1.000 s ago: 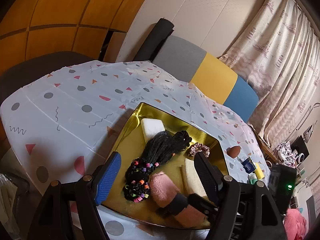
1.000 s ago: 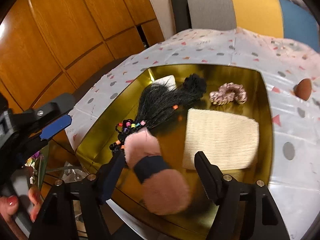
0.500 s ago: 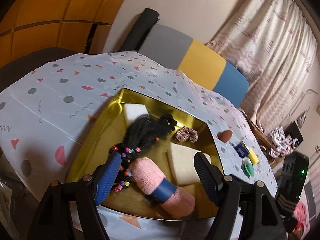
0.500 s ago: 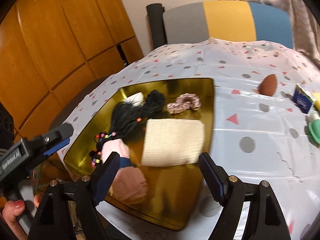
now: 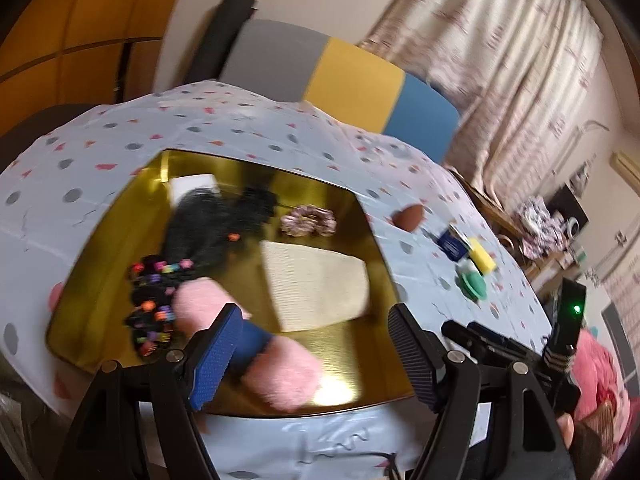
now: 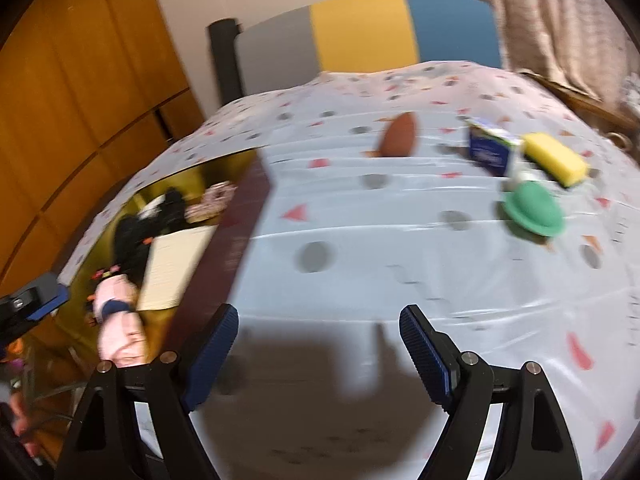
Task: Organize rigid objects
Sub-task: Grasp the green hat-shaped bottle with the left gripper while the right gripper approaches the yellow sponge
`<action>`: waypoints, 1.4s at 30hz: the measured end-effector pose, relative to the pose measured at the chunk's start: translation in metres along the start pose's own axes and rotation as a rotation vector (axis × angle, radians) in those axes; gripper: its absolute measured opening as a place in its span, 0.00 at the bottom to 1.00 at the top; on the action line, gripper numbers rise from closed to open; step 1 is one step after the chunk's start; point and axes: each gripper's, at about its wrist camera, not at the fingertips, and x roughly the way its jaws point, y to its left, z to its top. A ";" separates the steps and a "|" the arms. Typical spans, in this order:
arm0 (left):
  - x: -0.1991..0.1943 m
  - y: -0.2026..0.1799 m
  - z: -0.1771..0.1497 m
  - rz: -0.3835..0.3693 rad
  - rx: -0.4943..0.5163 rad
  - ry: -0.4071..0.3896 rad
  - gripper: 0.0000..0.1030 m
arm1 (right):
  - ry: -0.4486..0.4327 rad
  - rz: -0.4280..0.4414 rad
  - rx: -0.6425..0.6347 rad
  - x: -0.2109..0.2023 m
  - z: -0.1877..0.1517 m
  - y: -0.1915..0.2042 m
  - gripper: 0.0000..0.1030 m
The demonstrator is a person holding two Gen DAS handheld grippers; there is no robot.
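Ribbed blue pads face each other across an empty gap on the left gripper (image 5: 312, 354), its black jaws released and holding nothing, low over the near rim of a shiny gold tray (image 5: 120, 216) with a brushed metal floor. Just beyond the left pad lies a fuzzy pink roll (image 5: 276, 376) bound by a dark blue band, and at ten o'clock from it a tangle of black hair ties (image 5: 154, 304) dotted with bright beads, which runs into a bushy black hairpiece (image 5: 204, 224) that partly covers a white block (image 5: 192, 184) at the far corner. A flat cream woven cloth (image 5: 316, 288) lies square in the tray's middle, with a crinkled pink scrunchie (image 5: 308, 220) past it at twelve o'clock. The right gripper (image 6: 318, 354) is likewise released and empty, its jaws spread wide above a glossy, creased tablecloth (image 6: 360, 240) printed with grey dots and red triangles; its shadow falls on the cloth between the pads. The rigid things sit outside the tray, far out at one to two o'clock from this gripper: a round green lid-like piece (image 6: 534, 212) nearest, then a yellow sponge block (image 6: 556, 158), a small dark blue box (image 6: 490, 152) touching or just beside it, and, apart at twelve o'clock, a smooth brown egg-shaped piece (image 6: 398, 140). Behind the table stands a padded panel (image 6: 368, 28) in grey, yellow and blue, with pale patterned curtains (image 5: 500, 80) to its right.
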 end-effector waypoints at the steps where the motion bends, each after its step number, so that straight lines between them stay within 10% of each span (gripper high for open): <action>1: 0.001 -0.004 0.001 -0.008 0.010 0.005 0.74 | -0.007 -0.014 0.007 -0.002 0.000 -0.008 0.81; 14: 0.068 -0.133 0.032 -0.183 0.183 0.147 0.74 | -0.183 -0.255 0.130 -0.033 0.014 -0.140 0.81; 23: 0.157 -0.250 0.027 -0.210 0.492 0.270 0.74 | -0.200 -0.341 0.260 -0.034 0.010 -0.208 0.81; 33: 0.261 -0.304 0.024 -0.224 0.453 0.448 0.75 | -0.200 -0.260 0.351 -0.026 -0.009 -0.224 0.83; 42: 0.321 -0.322 0.019 -0.142 0.428 0.442 0.73 | -0.213 -0.252 0.355 -0.024 -0.009 -0.225 0.84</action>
